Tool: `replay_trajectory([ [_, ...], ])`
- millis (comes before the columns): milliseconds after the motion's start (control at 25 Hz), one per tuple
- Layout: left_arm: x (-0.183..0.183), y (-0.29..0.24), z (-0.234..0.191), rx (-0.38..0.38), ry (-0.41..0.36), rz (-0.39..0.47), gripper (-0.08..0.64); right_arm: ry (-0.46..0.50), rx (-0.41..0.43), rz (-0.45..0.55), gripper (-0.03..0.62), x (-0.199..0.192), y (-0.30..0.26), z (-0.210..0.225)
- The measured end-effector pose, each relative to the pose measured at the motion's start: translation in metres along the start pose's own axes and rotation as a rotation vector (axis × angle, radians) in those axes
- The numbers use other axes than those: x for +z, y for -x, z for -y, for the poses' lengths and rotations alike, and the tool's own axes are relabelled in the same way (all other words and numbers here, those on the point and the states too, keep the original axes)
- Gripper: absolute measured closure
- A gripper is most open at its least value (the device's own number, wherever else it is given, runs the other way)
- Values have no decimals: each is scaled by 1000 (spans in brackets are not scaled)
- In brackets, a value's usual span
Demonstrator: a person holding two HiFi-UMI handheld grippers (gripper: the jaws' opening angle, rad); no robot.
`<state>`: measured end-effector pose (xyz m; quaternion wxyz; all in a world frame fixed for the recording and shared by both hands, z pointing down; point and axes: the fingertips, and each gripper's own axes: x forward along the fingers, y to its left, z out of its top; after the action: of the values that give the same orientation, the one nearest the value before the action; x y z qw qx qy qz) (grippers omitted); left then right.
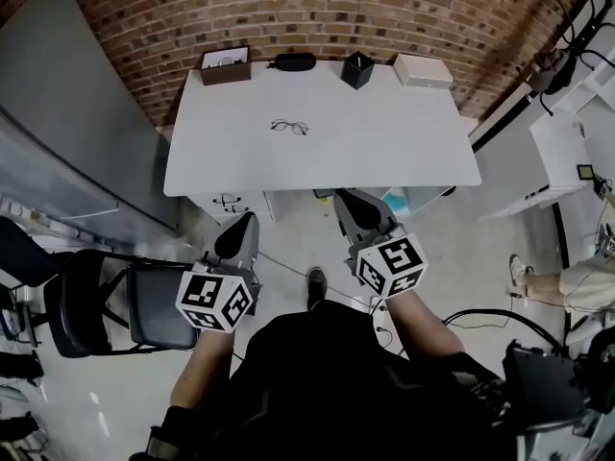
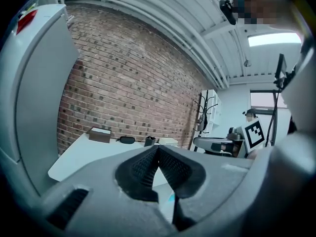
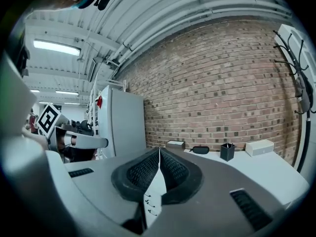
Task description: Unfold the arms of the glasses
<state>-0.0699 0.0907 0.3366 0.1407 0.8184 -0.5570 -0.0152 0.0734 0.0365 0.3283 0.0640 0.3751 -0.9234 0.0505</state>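
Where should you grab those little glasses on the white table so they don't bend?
Probably at the frame's outer end, beside a lens, where an arm hinges. The glasses lie flat on the table and look thin and wiry, so pinch gently from above, coming in from the near edge. They show too small here to tell which way the arms fold.

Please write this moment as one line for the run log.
left gripper: shut, empty | right gripper: shut, empty | glasses: on white table, untouched | grippers: away from glasses
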Motion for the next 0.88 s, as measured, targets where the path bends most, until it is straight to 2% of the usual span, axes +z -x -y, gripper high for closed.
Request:
replay_trajectory([
  [120, 1, -24, -1, 9, -6, -19, 551, 9, 63, -30, 581, -4, -13, 14],
  [600, -6, -123, -7, 87, 6, -82, 551, 13, 125, -69, 581, -14, -49, 104],
  [880, -5, -149, -16, 125, -10, -106, 551, -15, 156, -81, 581, -18, -70, 120],
])
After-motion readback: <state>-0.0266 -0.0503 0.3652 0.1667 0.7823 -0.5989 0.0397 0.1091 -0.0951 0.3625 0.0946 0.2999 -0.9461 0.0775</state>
